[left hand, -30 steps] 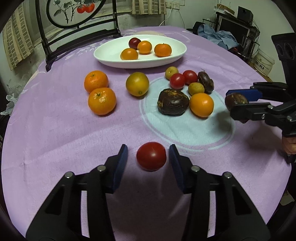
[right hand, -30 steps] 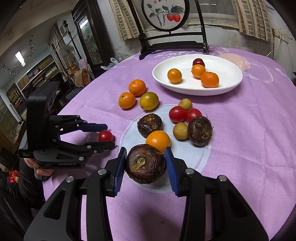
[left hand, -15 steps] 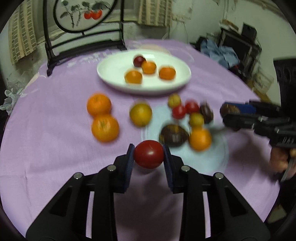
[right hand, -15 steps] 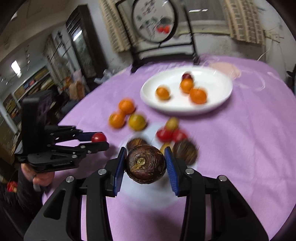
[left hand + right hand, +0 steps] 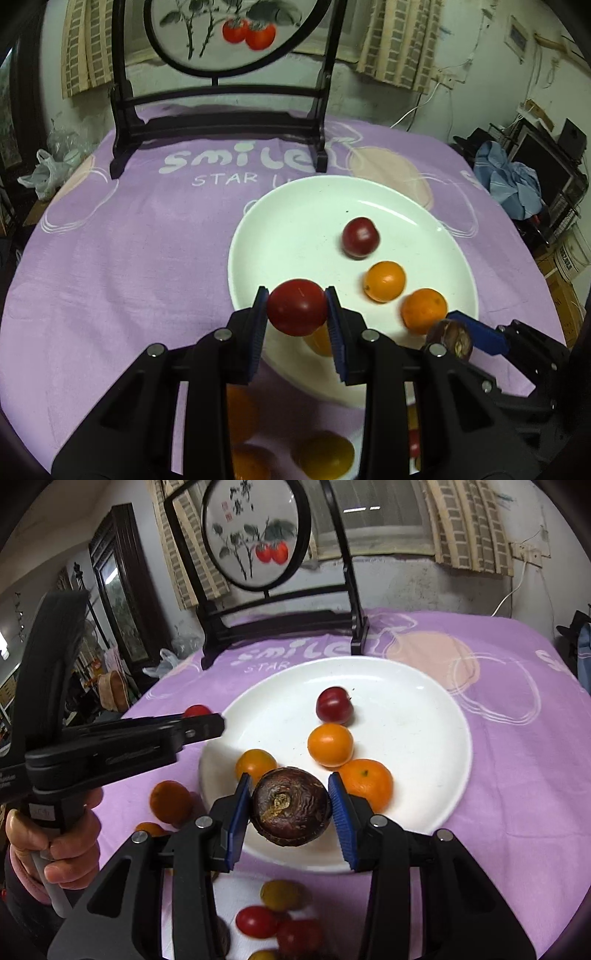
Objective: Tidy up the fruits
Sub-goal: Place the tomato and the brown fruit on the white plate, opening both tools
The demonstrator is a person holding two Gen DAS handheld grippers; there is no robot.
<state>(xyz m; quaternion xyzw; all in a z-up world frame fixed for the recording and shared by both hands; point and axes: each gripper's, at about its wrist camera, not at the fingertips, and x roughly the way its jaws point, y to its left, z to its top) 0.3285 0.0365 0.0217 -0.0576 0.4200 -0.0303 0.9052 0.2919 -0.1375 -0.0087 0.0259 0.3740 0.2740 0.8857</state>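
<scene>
My left gripper [image 5: 297, 314] is shut on a red tomato [image 5: 296, 312], held over the near-left rim of the white plate [image 5: 295, 206]. My right gripper [image 5: 291, 808] is shut on a dark wrinkled fruit [image 5: 290, 806] above the plate's [image 5: 424, 720] near edge. On the plate lie a dark red fruit [image 5: 360, 237], an orange [image 5: 384, 281] and a mandarin [image 5: 424, 311]; one more orange fruit [image 5: 255, 764] lies near the left rim. In the left wrist view the right gripper [image 5: 458, 332] shows at lower right with its dark fruit [image 5: 448, 338]. In the right wrist view the left gripper [image 5: 199, 720] reaches in from the left, held by a hand [image 5: 55, 834].
Loose oranges [image 5: 170, 802], small tomatoes [image 5: 256, 921] and a yellow-green fruit [image 5: 280, 895] lie on the purple tablecloth [image 5: 110, 277] nearer than the plate. A black-framed round screen [image 5: 221, 122] stands on the cloth behind the plate. Clutter and a blue cloth [image 5: 513, 184] lie beyond the table's right edge.
The left gripper closed on the tomato, lifted it and carried it forward to the plate. The right gripper, holding the dark fruit throughout, also moved forward to the plate.
</scene>
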